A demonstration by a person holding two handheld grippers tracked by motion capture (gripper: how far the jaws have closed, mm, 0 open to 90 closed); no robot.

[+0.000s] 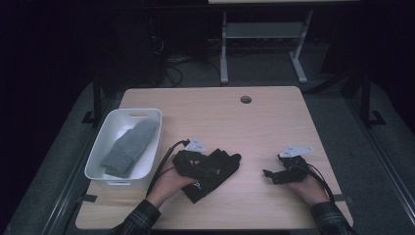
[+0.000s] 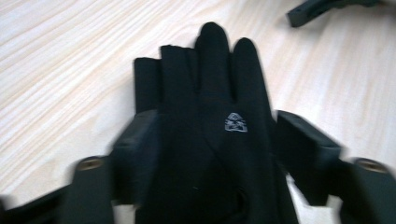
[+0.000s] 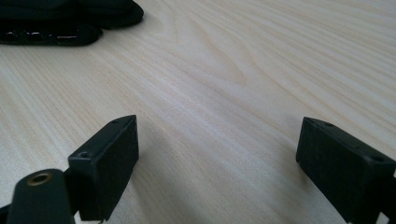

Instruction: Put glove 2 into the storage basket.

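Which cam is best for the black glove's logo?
Left gripper view: the black glove lies fingers-out between the open jaws, logo readable. High view shows it small and dark, right gripper view just an edge.

Bare table (image 1: 254, 122) between black glove (image 1: 210, 171) (left) and tub (image 1: 147, 113).

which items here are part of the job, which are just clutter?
In the job:
- black gloves, between the open left gripper jaws
- white bin
- grey mitten already in the bin

Lying about:
- desk frame behind the table
- cables on the floor
- right gripper, open over bare table
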